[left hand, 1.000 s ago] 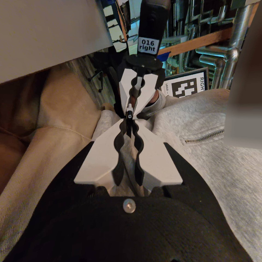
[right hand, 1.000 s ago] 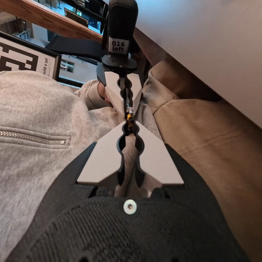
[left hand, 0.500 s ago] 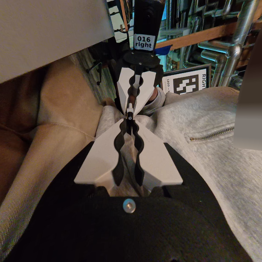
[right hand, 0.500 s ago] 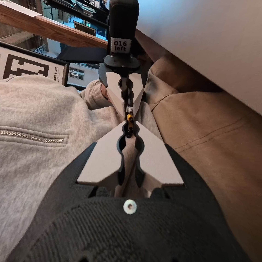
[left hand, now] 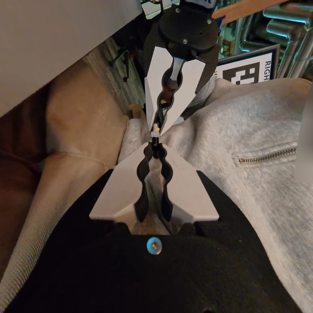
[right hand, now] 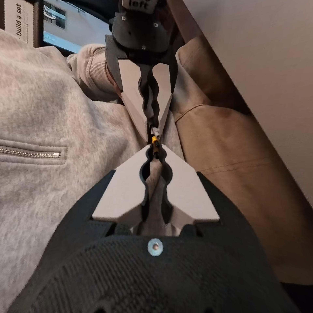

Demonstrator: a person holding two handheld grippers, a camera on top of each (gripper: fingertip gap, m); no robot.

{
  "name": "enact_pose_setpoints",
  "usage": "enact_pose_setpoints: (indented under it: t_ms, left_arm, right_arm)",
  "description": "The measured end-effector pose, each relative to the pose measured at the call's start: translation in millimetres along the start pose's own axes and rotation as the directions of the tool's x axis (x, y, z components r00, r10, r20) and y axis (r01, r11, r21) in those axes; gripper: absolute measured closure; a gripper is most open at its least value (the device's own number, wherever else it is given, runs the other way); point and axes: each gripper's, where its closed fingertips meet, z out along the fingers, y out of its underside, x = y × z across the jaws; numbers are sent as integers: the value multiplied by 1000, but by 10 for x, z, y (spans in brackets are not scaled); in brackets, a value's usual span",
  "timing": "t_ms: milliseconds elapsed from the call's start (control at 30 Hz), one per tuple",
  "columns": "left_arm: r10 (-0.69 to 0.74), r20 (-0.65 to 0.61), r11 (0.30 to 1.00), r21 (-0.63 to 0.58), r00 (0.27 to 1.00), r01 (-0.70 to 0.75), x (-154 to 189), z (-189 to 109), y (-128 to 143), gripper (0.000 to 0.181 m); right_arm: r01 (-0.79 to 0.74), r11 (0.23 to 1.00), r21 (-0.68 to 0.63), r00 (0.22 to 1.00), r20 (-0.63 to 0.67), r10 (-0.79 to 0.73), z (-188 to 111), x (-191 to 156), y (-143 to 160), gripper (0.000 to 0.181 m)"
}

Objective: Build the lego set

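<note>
The two grippers meet tip to tip over a person's lap. In the left wrist view my left gripper (left hand: 155,147) is shut on a small black lego piece (left hand: 155,142). A white piece (left hand: 155,133) sits against it, with a bit of yellow behind. My right gripper (left hand: 156,126) reaches down from the top onto that end. In the right wrist view my right gripper (right hand: 155,149) is shut on a yellow and black lego piece (right hand: 154,140). A small grey-white piece (right hand: 156,132) lies between it and the left gripper (right hand: 153,129). I cannot tell whether the pieces are joined.
A person's grey zip hoodie (left hand: 237,135) and tan trousers (left hand: 76,127) fill the space below. A white table edge (left hand: 59,33) hangs close above. A framed black-and-white marker card (left hand: 245,71), metal pipes (left hand: 288,25) and a wooden rail stand behind. Only a small space, under 4 cm, lies between the two pairs of fingers.
The two grippers have come closer together, and each now looms much larger in the other's view. The pieces at their tips have closed up against each other. Both stay shut.
</note>
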Motion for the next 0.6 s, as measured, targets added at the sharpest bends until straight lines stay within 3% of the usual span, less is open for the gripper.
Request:
enact_pose_setpoints:
  t_ms: [600]
  left_arm:
    - [-25, -17, 1000, 16, 1000, 25, -4, 13, -16, 175]
  right_arm:
    - [-76, 997, 23, 996, 51, 75, -27, -10, 14, 177]
